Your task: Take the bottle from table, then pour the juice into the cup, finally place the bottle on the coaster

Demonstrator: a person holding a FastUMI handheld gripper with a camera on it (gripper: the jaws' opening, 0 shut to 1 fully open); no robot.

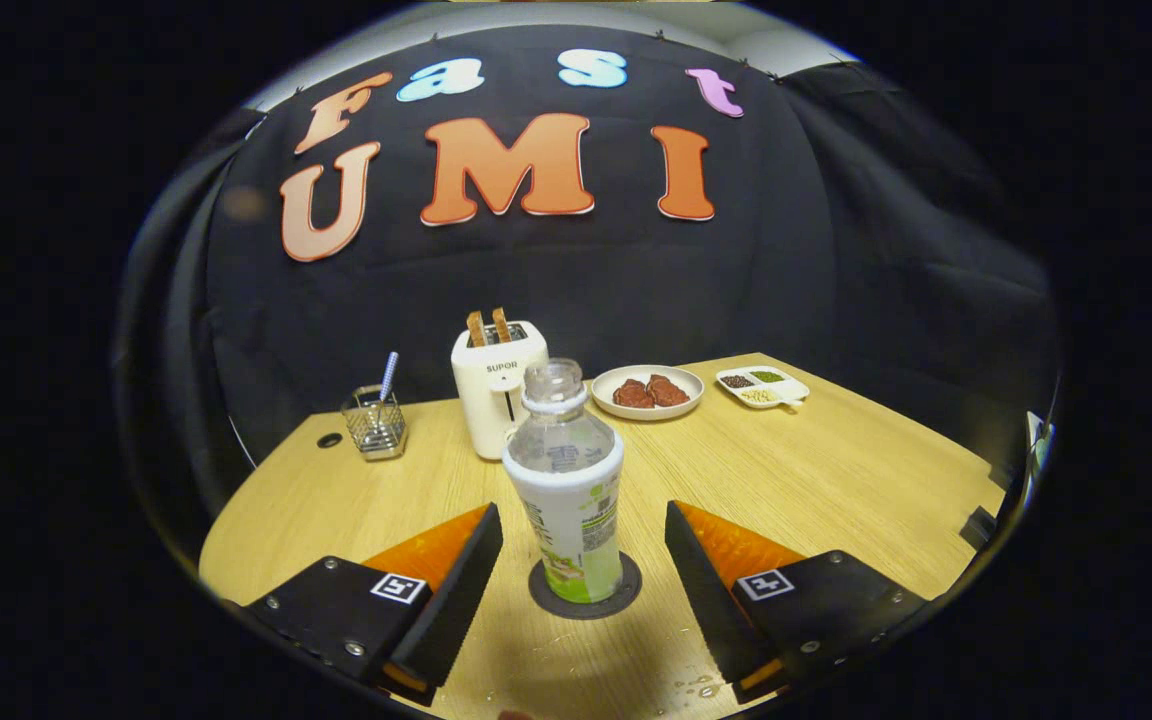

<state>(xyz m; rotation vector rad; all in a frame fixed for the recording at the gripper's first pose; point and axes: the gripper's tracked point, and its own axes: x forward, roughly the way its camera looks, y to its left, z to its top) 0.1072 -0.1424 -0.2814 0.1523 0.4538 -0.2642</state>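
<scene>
The bottle (566, 480) is seen standing upright on the dark round coaster (626, 592), right between the two fingers, and no cap is seen on its neck. The gripper (583, 530) is held wide open, a clear gap left on each side of the bottle, nothing gripped and neither finger touching the label. The bottle looks nearly empty through its clear shoulder, so the pour may be judged done and the placing on the coaster as good as finished; the cup cannot be made out here. What remains, it seems, is a clean withdrawal. It would best be made straight back along the line of the fingers, with the opening kept as wide as it is, so that neither pad clips the bottle's side on the way out. A light, tall, emptied bottle is easily tipped, and any sideways drift could knock it off the coaster. A few droplets are noticed on the wooden table (836, 470) close to the fingers, so slips are possible. Beyond the bottle a toaster (496, 385) is seen with slices up, a plate (648, 390) of food beside it, all well apart from the action.
</scene>
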